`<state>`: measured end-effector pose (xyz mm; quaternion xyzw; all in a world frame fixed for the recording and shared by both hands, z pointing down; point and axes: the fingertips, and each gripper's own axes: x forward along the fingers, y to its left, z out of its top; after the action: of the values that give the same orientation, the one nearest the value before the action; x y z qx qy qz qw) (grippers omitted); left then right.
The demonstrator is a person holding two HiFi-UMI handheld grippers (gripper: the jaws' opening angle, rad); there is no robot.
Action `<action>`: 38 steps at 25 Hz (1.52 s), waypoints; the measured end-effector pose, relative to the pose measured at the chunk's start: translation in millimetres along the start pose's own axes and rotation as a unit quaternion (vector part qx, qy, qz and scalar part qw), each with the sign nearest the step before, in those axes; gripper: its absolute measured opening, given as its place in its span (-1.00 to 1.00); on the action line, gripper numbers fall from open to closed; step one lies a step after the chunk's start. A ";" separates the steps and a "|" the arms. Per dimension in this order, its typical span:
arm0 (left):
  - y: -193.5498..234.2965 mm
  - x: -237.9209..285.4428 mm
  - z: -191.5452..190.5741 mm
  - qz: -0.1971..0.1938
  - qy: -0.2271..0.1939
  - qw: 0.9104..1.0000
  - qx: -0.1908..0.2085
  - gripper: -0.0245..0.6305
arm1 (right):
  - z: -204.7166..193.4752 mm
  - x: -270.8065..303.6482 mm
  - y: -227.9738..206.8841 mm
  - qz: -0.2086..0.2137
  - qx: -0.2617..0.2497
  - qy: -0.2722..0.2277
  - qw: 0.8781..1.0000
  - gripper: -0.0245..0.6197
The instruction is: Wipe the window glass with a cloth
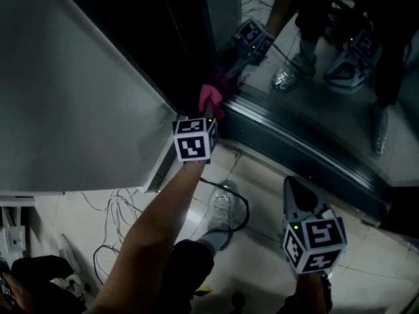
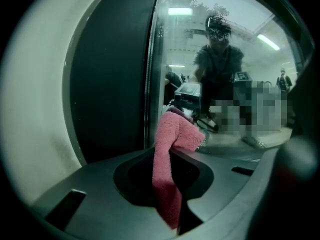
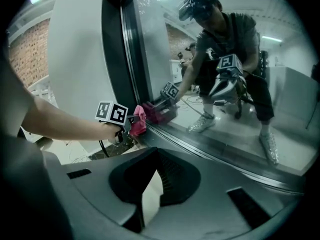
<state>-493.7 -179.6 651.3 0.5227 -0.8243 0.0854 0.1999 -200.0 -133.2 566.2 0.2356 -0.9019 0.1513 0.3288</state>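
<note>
Holding, item one: pink terry cloth [image 2: 170, 154], a folded strip pinched between the jaws of my left tongs [image 1: 209, 110]. The tongs are clenched across its middle fold, and the free end is bunched ahead of the tips.
Location: low on the window glass [image 1: 314, 90], in the bottom corner beside the dark upright frame [image 2: 110, 84]. The bunched end meets its own reflection, so I judge it to be touching the pane.
Handling, as I judge it: limp, near weightless and compressible, with a grippy nap and nothing to break. Held by an edge it would slump and trail. The hold belongs across the thick fold, with enough cloth left forward to pad the jaw tips off the pane.

Item two: window glass, hard, smooth, breakable and mirror-bright. Press on it through the cloth only.
Item three: dark metal bottom rail [image 1: 294, 152], just below the cloth.
Item four: right tongs [image 1: 293, 191], jaws a narrow way apart with nothing between them, well apart from the pane over the pale tiled floor [image 1: 262, 267].
Item five: thin loose cables [image 1: 114, 205] on that floor.

Markings: black-and-white square marker cubes [image 1: 194, 138] on both tongs. No brand, label or legible writing on cloth, glass or frame.
</note>
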 end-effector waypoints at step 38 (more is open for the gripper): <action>-298.6 -381.4 296.6 -0.302 -0.200 0.923 0.131 -0.74 | 148.5 -371.9 -32.4 -0.107 -0.039 -0.310 0.944 -0.90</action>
<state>-155.0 -98.7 202.5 0.7746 -0.6316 0.0217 -0.0235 -10.3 -103.0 213.3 0.3526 -0.9341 -0.0003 0.0561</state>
